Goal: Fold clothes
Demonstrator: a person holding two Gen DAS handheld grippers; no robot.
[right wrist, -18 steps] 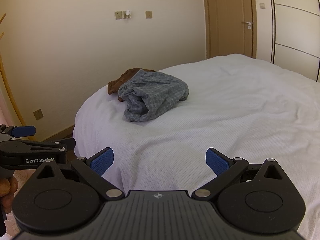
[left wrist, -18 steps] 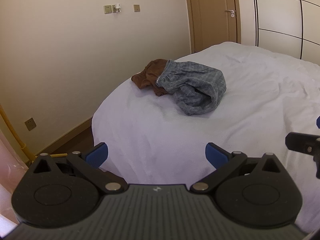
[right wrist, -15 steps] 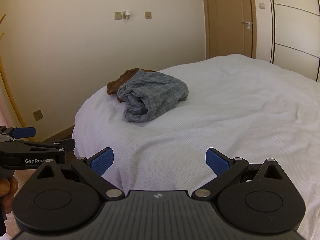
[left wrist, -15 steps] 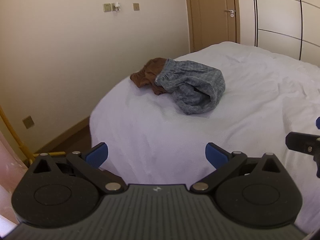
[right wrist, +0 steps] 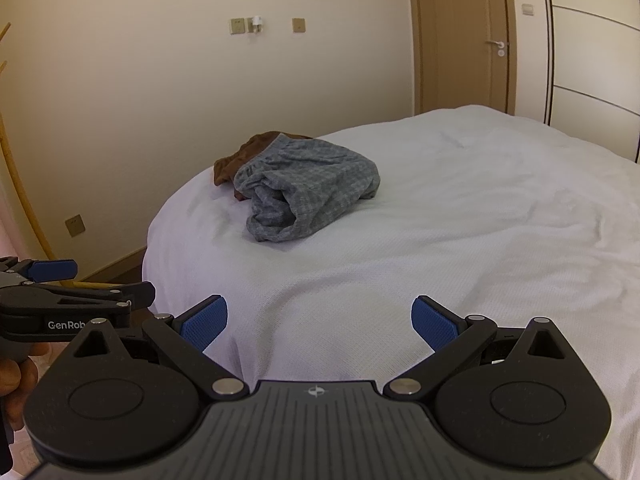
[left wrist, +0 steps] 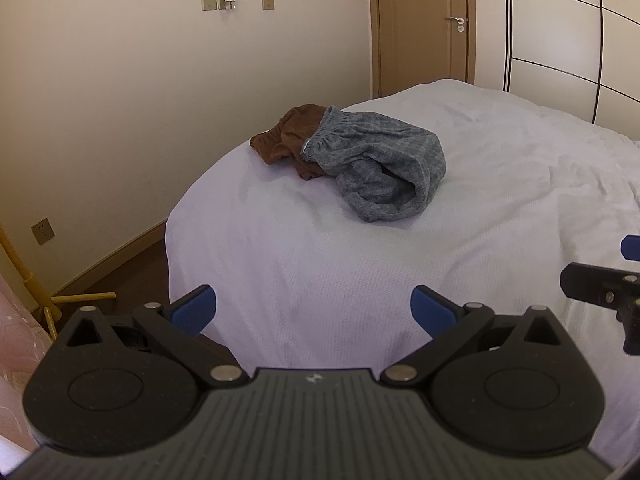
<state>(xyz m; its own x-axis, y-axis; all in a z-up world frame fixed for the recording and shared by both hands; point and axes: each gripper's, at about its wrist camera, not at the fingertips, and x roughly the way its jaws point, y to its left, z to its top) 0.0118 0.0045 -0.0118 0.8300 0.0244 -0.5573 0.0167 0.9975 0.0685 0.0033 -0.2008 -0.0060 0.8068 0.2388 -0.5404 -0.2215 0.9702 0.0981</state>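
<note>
Both grippers hover at the near edge of the bed [left wrist: 320, 264], well apart from the clothes, so the step in hand looks like the approach and first pick. The left gripper [left wrist: 313, 307] is spread wide and holds nothing; the right gripper [right wrist: 319, 322] is spread the same way, also empty.

The clothes lie bunched near the bed's far left corner, at about 12 o'clock from the left gripper and 11 o'clock from the right: grey shorts [left wrist: 384, 164] on top, partly covering a brown garment [left wrist: 290, 136].

To do it well, I would take the grey shorts first, since they overlap the brown garment. Pinching the elastic waistband with one gripper and a leg hem with the other should let the cloth be drawn to the bare middle of the bed and laid flat. A grab into the heap's middle could catch both pieces.

The left view shows the gathered waistband and more of the brown garment. The right view shows the shorts [right wrist: 308, 184] more from the side, with the brown garment [right wrist: 240, 156] mostly behind them, plus the left gripper's side and the hand [right wrist: 16, 376] holding it.
</note>
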